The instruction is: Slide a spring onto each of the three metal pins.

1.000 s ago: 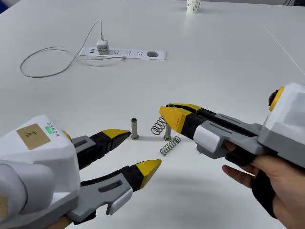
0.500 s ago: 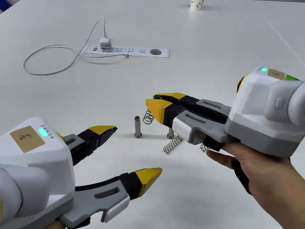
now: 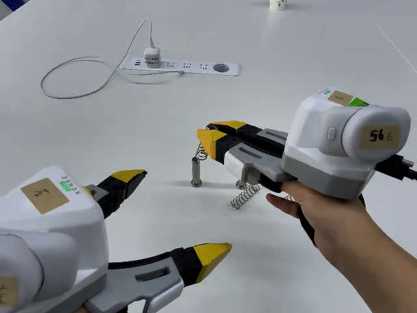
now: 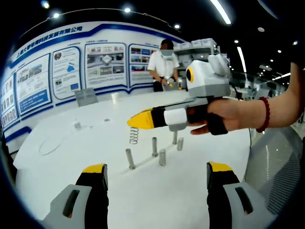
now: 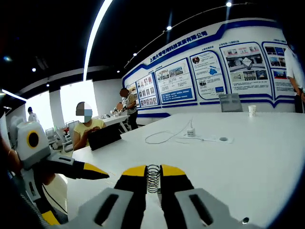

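Head view: a white surface (image 3: 313,78) seen from above. At lower left, the left tongs (image 3: 169,214) point inward with their yellow-tipped jaws spread wide and nothing between them. From the right, a hand (image 3: 326,218) holds the right tongs (image 3: 210,138), whose jaws are drawn narrow on a spring (image 3: 202,152). That spring hangs just above and beside an upright metal pin (image 3: 195,172). A second pin (image 3: 245,175) stands partly hidden under the right tongs. A second spring (image 3: 244,195) lies loose on the surface just beside it. Far back are a power strip (image 3: 186,66) with a looping white cable (image 3: 71,81), and a cup (image 3: 279,4) at the top edge.

Left gripper view: the left tongs (image 4: 156,168) rise from the bottom, jaws far apart. Beyond them the right tongs (image 4: 140,119) reach in from the right, and the spring (image 4: 134,135) dangles from their tip. It hangs close to a cluster of upright pins but is on none of them. The nearest pin (image 4: 129,159) stands at the left of the cluster.

Right gripper view: the right tongs (image 5: 152,172) are nearly closed, pinching the spring (image 5: 152,178) upright between their yellow tips. One jaw of the left tongs enters from the left. The power strip (image 5: 209,139) and cup (image 5: 251,110) sit far across the surface.
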The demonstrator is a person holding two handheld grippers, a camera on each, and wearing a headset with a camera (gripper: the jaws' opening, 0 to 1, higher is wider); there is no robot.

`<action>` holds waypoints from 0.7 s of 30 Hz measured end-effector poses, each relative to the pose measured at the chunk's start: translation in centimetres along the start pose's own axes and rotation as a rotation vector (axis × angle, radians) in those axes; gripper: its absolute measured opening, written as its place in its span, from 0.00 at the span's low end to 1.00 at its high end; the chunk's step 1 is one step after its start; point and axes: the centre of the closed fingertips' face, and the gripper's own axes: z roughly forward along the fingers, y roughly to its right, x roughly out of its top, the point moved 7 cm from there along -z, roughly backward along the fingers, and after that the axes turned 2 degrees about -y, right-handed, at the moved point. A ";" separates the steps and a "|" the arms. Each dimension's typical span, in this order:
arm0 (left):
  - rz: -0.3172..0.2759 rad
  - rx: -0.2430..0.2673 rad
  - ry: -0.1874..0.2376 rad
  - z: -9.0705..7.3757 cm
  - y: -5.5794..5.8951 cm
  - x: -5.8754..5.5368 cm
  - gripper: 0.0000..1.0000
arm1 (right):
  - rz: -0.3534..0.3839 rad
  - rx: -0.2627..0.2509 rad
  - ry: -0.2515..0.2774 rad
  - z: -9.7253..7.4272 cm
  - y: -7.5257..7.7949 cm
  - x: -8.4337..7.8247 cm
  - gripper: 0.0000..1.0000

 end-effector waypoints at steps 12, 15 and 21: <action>-0.007 0.017 -0.014 0.1 -0.2 -0.4 0.97 | -0.052 -0.034 -0.046 1.8 0.5 -1.3 0.11; -0.007 0.025 -0.016 0.1 -0.3 -0.5 0.99 | -0.083 -0.030 -0.062 2.0 0.4 -1.7 0.11; -0.009 0.019 -0.031 0.1 -0.2 -0.7 1.00 | -0.142 -0.027 -0.091 2.5 0.2 -2.1 0.11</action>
